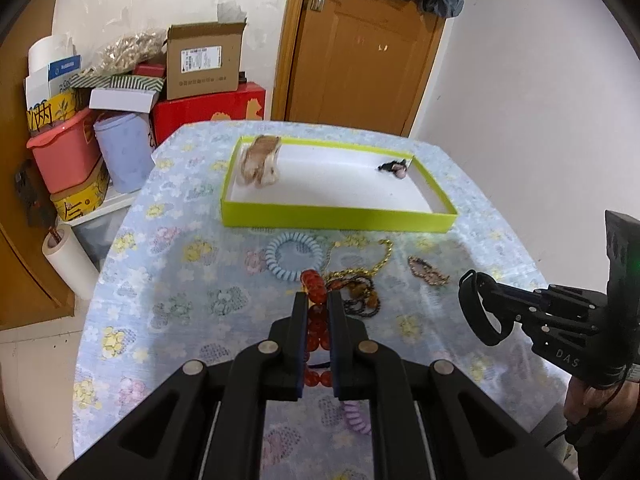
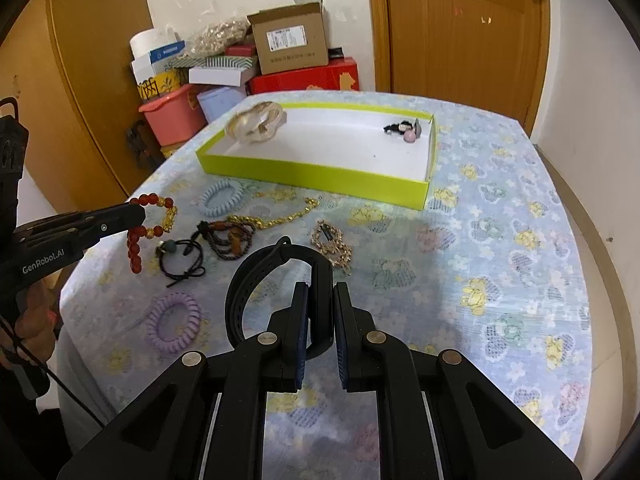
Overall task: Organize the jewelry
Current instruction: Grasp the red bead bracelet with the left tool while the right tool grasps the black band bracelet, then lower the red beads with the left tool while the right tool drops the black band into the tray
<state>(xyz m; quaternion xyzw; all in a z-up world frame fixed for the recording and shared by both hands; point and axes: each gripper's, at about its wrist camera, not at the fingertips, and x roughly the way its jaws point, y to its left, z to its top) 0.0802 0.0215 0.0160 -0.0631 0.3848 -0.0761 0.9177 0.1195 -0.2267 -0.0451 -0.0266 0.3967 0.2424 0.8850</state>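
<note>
Left gripper (image 1: 318,300) clamps red bead bracelet (image 2: 138,236); right gripper (image 2: 321,292) clamps black wristband (image 2: 256,276). Green tray (image 2: 320,176) at 12 o'clock w/ 2 pcs inside.

"GenRobot.AI" is printed in white on the left gripper (image 2: 138,212); "DAS" is seemingly embossed on the right gripper (image 1: 476,288).

At ten o'clock from our table we see an open brown cardboard box (image 1: 205,62) atop a red carton (image 1: 208,110), a pink plastic tub (image 1: 64,148), a lilac cylindrical bin (image 1: 122,152) and a white paper roll (image 1: 70,260). A brown wooden door (image 1: 360,44) stands at twelve.
</note>
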